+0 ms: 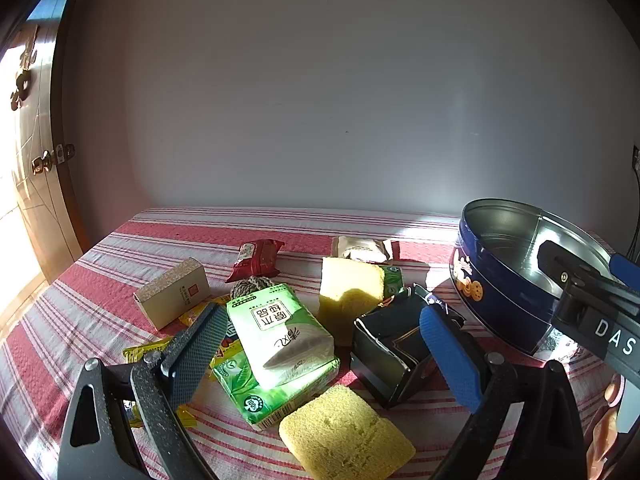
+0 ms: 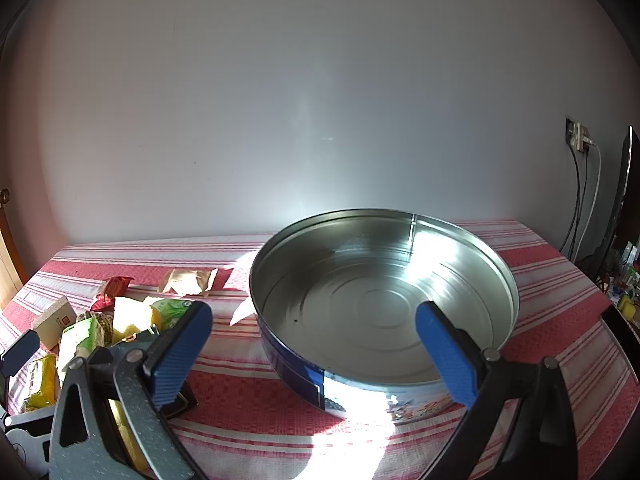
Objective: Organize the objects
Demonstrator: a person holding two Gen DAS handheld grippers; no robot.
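Yellow sponge (image 1: 346, 432) nearest: light, soft, squashes; pinch across flat sides. Left tongs (image 1: 324, 344), right tongs (image 2: 312, 350) both apart, empty. Tin (image 2: 508, 276) rigid.

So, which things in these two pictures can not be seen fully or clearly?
- Yellow packets, left wrist view: mostly hidden behind the left gripper finger.
- Woven coil, left wrist view: covered by the green tissue pack.
- Shelf items, right wrist view: too small, cut off by the edge.

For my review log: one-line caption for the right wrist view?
Open right gripper hovers before an empty round blue tin on a red-striped tablecloth.
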